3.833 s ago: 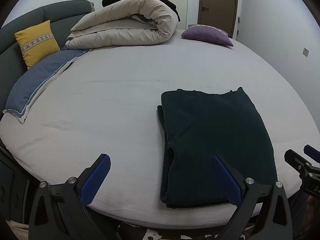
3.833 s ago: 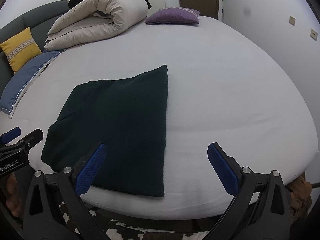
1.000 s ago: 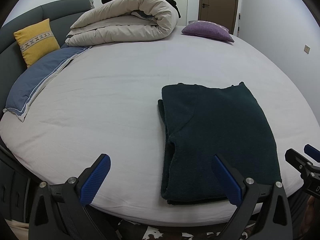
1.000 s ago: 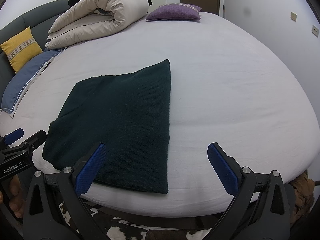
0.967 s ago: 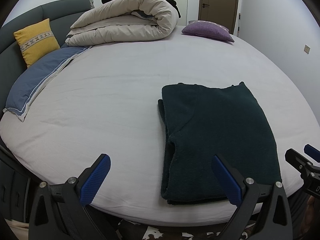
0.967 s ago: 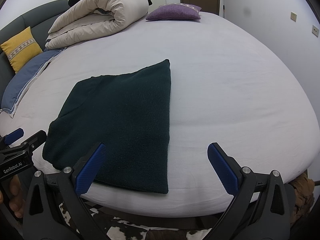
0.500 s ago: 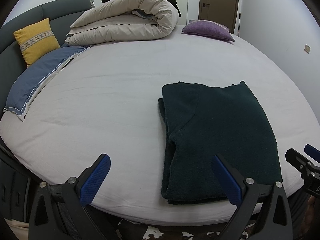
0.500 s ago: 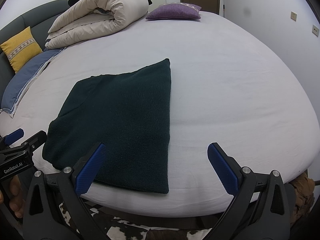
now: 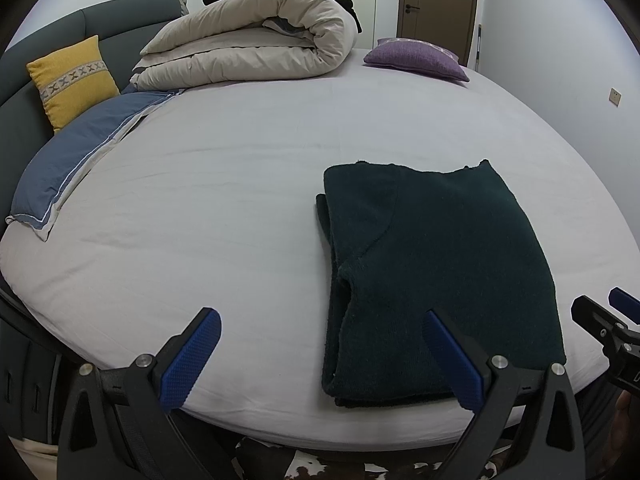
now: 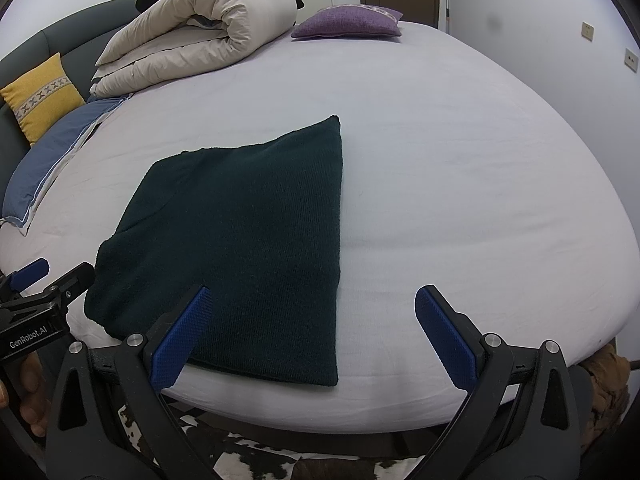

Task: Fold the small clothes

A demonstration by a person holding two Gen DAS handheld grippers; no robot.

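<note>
So on my feeds the dark green sweater [image 9: 440,276] is lying folded into a neat rectangle on the bed [image 9: 240,184], close to the near edge and a bit toward the right half of it. From the left camera I can see the layered edges stacked along its left side, and a seam curving across the top layer.

My left hand-held gripper [image 9: 320,356] hangs just off the near edge of the bed with its blue pads spread wide, holding nothing; its right pad sits in front of the sweater's near corner. My right hand-held gripper [image 10: 310,336] is spread wide too, also holding nothing, with its left pad in front of the sweater and its right pad over bare sheet. Neither touches the cloth as far as I can tell.

Further back there's a rolled-up beige duvet [image 9: 256,48], a purple cushion [image 9: 414,58], a yellow cushion [image 9: 72,80] against the grey headboard [image 9: 120,16], and a blue pillow [image 9: 76,152] on the left side.
</note>
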